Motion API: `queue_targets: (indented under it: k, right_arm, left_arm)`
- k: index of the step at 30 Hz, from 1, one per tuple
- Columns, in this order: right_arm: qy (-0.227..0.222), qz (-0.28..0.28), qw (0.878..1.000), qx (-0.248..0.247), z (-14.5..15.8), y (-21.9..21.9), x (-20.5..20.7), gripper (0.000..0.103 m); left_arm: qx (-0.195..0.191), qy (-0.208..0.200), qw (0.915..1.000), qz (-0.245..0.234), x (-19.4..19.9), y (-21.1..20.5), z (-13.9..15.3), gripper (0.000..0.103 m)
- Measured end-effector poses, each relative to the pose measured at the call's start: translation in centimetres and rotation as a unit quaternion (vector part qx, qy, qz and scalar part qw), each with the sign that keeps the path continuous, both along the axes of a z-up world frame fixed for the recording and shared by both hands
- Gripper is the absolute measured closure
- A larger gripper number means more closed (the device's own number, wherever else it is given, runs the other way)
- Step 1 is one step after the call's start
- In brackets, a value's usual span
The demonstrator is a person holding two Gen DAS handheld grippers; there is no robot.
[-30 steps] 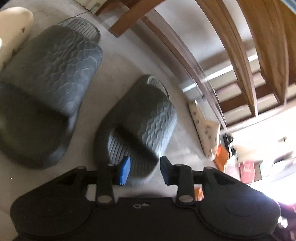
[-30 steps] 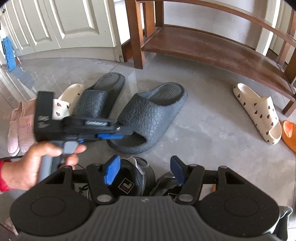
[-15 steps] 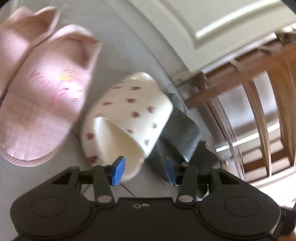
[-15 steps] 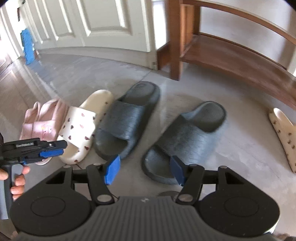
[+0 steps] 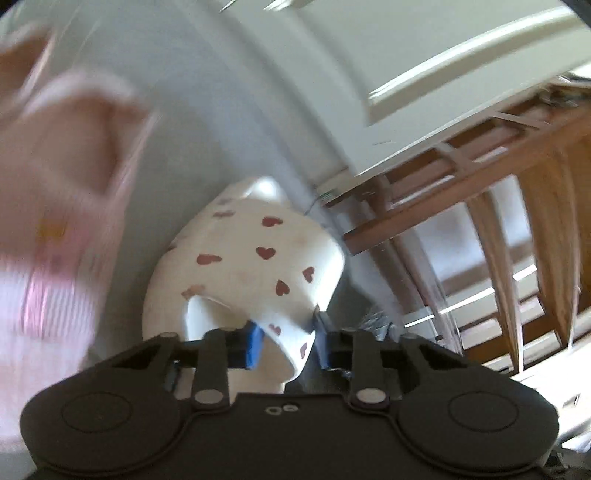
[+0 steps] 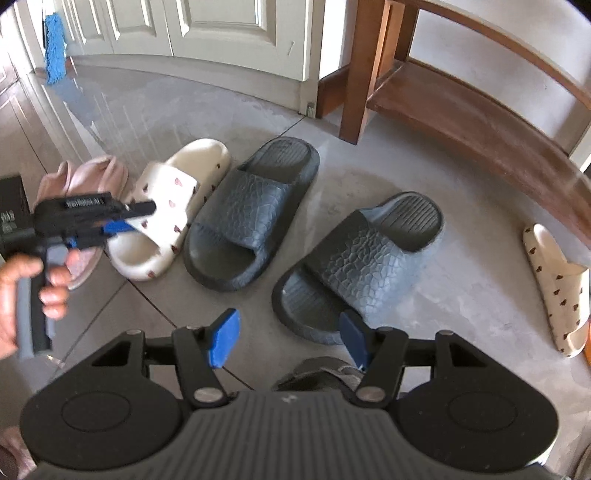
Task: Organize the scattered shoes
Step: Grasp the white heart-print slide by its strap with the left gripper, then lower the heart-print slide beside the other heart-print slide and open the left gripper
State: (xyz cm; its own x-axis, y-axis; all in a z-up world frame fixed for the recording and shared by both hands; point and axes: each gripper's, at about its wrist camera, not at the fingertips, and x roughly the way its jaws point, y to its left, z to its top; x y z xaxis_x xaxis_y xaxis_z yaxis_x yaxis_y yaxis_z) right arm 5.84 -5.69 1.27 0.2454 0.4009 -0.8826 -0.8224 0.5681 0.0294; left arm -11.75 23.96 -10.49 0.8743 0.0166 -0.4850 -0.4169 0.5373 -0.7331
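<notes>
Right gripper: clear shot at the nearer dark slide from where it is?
Probably yes. The right gripper is open and empty, and the nearer dark slide lies just ahead of its fingers on bare floor, nothing between. The left gripper is off at the cream heart slide.

A brown wooden bench (image 6: 472, 110) stands on the grey floor (image 6: 461, 266). White doors (image 6: 207, 26) are behind it. A blue mop (image 6: 54, 48) leans by the doors.

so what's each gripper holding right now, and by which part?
Left gripper: fingers straddle the heart-print slide's strap edge, not closed. Right gripper: open, empty.
</notes>
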Motion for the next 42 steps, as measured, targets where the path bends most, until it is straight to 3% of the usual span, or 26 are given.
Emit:
queue_targets:
  k: [7, 11, 14, 17, 19, 24, 28, 31, 34, 38, 42]
  right_arm:
    - [0.005, -0.044, 0.999, 0.0, -0.7, -1.2, 2.2, 0.039]
    - [-0.003, -0.07, 0.997, -0.016, -0.2, -2.2, 3.5, 0.039]
    - [-0.013, -0.097, 0.995, -0.036, 1.3, -3.6, 4.4, 0.039]
    - [-0.025, -0.125, 0.99, -0.054, 3.3, -5.0, 5.2, 0.039]
    - [-0.043, -0.153, 0.984, -0.075, 6.6, -6.6, 5.7, 0.039]
    - [-0.063, -0.205, 0.972, -0.094, 14.1, -10.0, 6.5, 0.039]
    - [-0.095, -0.196, 0.973, -0.082, 14.6, -11.2, 7.6, 0.039]
    - [-0.082, -0.225, 0.971, -0.023, 12.4, -12.9, 9.4, 0.039]
    - [-0.056, -0.224, 0.973, 0.014, 9.6, -14.2, 12.2, 0.039]
    - [-0.047, -0.219, 0.973, 0.062, 8.1, -15.8, 15.2, 0.039]
    - [-0.065, -0.215, 0.971, 0.083, 5.5, -18.5, 16.6, 0.039]
  left_arm:
    - [0.076, -0.072, 0.9927, -0.06, 1.1, -1.7, 6.0, 0.081]
    - [0.077, -0.126, 0.9801, -0.133, 3.3, -4.0, 8.5, 0.081]
    - [0.026, -0.154, 0.9673, -0.2, 8.8, -5.8, 9.4, 0.081]
    - [-0.007, -0.15, 0.9594, -0.238, 12.6, -7.3, 9.4, 0.081]
    - [-0.022, -0.138, 0.9514, -0.274, 15.8, -8.8, 9.4, 0.081]
    - [-0.008, -0.087, 0.9382, -0.335, 21.8, -11.9, 10.0, 0.081]
    - [0.024, -0.04, 0.9336, -0.355, 25.1, -14.2, 10.5, 0.081]
    - [0.065, -0.002, 0.9281, -0.367, 27.8, -17.1, 10.7, 0.081]
    - [0.086, 0.033, 0.9294, -0.357, 29.9, -19.6, 10.1, 0.081]
    - [0.099, 0.066, 0.9404, -0.319, 31.4, -22.8, 7.7, 0.081]
    - [0.048, 0.088, 0.96, -0.261, 31.3, -24.9, 3.7, 0.081]
